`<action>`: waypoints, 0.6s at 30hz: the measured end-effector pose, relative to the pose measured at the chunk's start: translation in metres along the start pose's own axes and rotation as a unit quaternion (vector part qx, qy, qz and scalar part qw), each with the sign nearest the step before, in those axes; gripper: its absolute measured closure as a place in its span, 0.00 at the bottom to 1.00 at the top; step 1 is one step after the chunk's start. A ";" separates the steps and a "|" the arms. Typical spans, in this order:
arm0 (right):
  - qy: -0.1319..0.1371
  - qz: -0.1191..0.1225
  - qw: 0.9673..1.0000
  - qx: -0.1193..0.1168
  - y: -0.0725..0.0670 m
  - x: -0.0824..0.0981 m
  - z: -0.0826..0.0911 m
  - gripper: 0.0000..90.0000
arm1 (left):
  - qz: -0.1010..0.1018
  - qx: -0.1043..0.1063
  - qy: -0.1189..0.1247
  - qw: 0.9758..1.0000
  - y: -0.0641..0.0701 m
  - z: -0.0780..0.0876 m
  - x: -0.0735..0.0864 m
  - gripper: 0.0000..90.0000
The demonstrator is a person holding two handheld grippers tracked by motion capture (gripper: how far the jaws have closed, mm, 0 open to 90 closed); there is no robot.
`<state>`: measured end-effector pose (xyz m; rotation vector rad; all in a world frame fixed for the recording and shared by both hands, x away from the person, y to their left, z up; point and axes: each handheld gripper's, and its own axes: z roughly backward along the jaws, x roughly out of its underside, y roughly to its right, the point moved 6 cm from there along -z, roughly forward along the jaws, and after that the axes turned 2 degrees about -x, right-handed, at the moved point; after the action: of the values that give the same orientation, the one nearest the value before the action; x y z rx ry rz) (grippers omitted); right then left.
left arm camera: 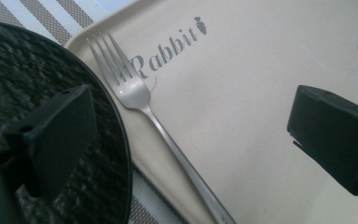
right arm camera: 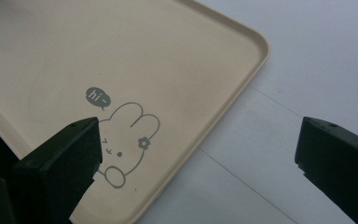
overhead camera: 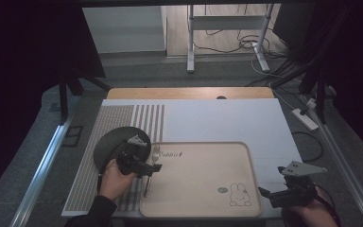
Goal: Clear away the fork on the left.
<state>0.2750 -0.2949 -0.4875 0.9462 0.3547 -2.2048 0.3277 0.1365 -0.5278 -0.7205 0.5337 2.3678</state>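
On the tray's (overhead camera: 246, 156) left edge: fork (left arm camera: 135, 93), lying free, just set down; left gripper (overhead camera: 147, 169) fingers wide open, empty, next to lift clear; right gripper (overhead camera: 276, 195) open, empty.

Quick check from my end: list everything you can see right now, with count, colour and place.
Fork: one, silver, lying at the tray's left edge.
Tray: one, beige with rabbit print, on the mat.
Plate: one, black, left of the tray.
Mat: one, white with a striped left part, on the table.
Table: one, wooden, under the mat.
Left gripper: one, black, open over the fork.
Right gripper: one, black, open at the tray's right corner.
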 end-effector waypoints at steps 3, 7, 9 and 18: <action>0.000 -0.001 1.000 -0.001 0.000 0.000 0.000 0.01 | 0.002 0.004 0.006 1.000 -0.001 0.006 0.002 0.00; 0.001 -0.002 1.000 -0.001 0.000 0.000 0.000 0.01 | 0.006 0.007 0.012 1.000 -0.004 0.017 0.010 0.00; 0.001 -0.002 1.000 -0.001 0.000 0.000 0.000 0.01 | 0.010 0.000 0.022 1.000 -0.006 0.026 0.017 0.00; 0.000 -0.002 1.000 -0.001 0.000 0.000 0.000 0.01 | 0.038 -0.003 0.040 0.998 -0.009 0.046 0.040 0.00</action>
<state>0.2752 -0.2944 -0.4875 0.9467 0.3580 -2.2070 0.2895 0.1844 -0.5180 -0.8125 0.5990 2.4201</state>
